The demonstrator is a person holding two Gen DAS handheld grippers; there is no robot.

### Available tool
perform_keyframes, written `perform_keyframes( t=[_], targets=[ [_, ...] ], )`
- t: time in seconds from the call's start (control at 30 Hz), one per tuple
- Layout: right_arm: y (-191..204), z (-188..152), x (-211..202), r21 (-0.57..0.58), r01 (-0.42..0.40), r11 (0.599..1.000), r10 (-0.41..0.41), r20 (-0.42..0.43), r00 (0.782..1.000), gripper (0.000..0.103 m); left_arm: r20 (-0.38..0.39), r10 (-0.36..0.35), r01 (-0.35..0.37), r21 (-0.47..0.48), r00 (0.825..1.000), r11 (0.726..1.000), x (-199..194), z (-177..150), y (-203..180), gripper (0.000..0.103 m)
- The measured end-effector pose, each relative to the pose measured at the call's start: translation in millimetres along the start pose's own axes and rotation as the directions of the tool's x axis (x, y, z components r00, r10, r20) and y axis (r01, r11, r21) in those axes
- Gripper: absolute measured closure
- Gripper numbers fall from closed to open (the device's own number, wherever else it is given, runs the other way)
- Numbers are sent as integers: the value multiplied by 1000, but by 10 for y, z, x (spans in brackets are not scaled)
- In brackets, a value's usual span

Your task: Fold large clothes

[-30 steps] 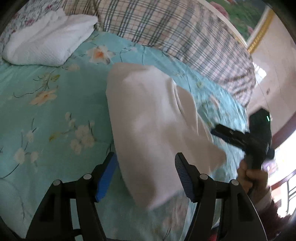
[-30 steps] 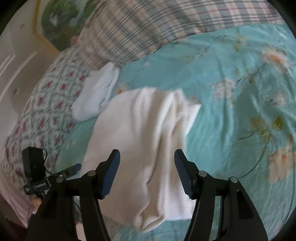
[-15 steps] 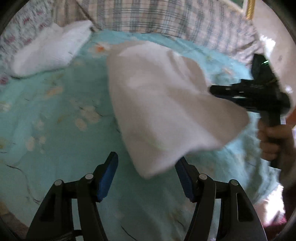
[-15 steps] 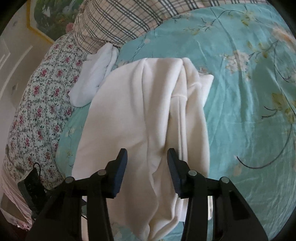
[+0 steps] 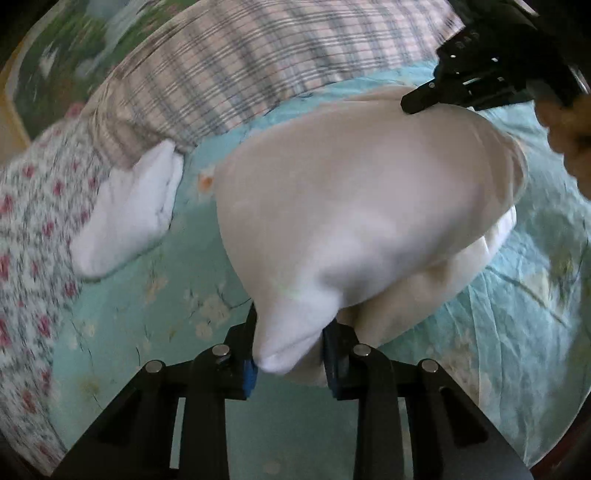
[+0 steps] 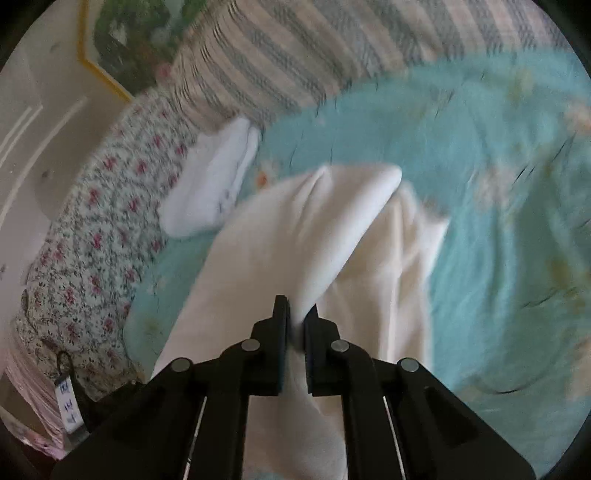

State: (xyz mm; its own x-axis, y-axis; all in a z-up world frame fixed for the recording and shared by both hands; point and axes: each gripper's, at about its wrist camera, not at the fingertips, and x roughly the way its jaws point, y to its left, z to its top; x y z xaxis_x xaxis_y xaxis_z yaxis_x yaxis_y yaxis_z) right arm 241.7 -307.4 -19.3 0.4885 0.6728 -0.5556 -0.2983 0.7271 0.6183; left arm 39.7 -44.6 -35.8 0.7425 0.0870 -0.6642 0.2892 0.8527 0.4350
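Note:
A large cream garment (image 5: 351,206) lies bunched on the teal flowered bedsheet (image 5: 155,295). In the left wrist view its near corner sits between the blue pads of my left gripper (image 5: 291,332), whose jaws are closing and press on the cloth. The right gripper (image 5: 421,98), held by a hand (image 5: 569,136), touches the garment's far edge at the upper right. In the right wrist view my right gripper (image 6: 297,314) pinches a raised fold of the garment (image 6: 332,229), its jaws closing to a narrow gap. Both views are blurred by motion.
A folded white cloth (image 5: 133,218) (image 6: 214,177) lies on the sheet beside the garment. A plaid cover (image 5: 258,62) runs along the far side. A flowered quilt (image 6: 92,236) lies along the left, with a framed picture (image 6: 129,33) on the wall behind.
My left gripper swung round and down to the garment's near corner and its jaws narrowed onto it. The right gripper's jaws narrowed onto a fold, which now stands raised.

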Motion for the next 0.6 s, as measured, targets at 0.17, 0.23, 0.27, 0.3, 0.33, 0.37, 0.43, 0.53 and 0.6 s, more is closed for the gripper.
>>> perform_keyframes(
  t=[0.17,0.23,0.27,0.3,0.33,0.37,0.43,0.53,0.6],
  targets=[
    [-337,-182,337,47,94,994,-87,-125,988,95,-55,-26,27,21,998,999,89,-77,-73,71],
    [-366,-271,483,35,118,992,-112,-142,984,95,-61,-119,118,-29,991,993,27,-140,69,68],
    [-379,-288,491,38,121,992,-115,-135,984,95,-67,-183,179,-63,981,982,-18,-197,173,68],
    [-370,-293,494,48,119,992,-112,-131,985,95,-67,-219,214,-82,973,973,-32,-211,250,68],
    [-374,-289,479,62,115,991,-106,-129,986,95,-62,-265,257,-112,962,960,-87,-256,346,68],
    [-363,-283,458,65,114,991,-105,-127,986,94,-54,-294,285,-131,954,949,-128,-285,418,68],
    [-326,-285,415,57,120,991,-112,-132,985,92,-14,-332,325,-170,943,930,-231,-281,602,68],
    [-266,-242,261,72,120,990,-110,-128,986,86,54,-390,391,-233,919,891,-254,-152,855,68],
    [-221,-240,140,72,124,990,-116,-105,988,76,83,-418,425,-269,904,864,-196,-62,973,68]
  ],
)
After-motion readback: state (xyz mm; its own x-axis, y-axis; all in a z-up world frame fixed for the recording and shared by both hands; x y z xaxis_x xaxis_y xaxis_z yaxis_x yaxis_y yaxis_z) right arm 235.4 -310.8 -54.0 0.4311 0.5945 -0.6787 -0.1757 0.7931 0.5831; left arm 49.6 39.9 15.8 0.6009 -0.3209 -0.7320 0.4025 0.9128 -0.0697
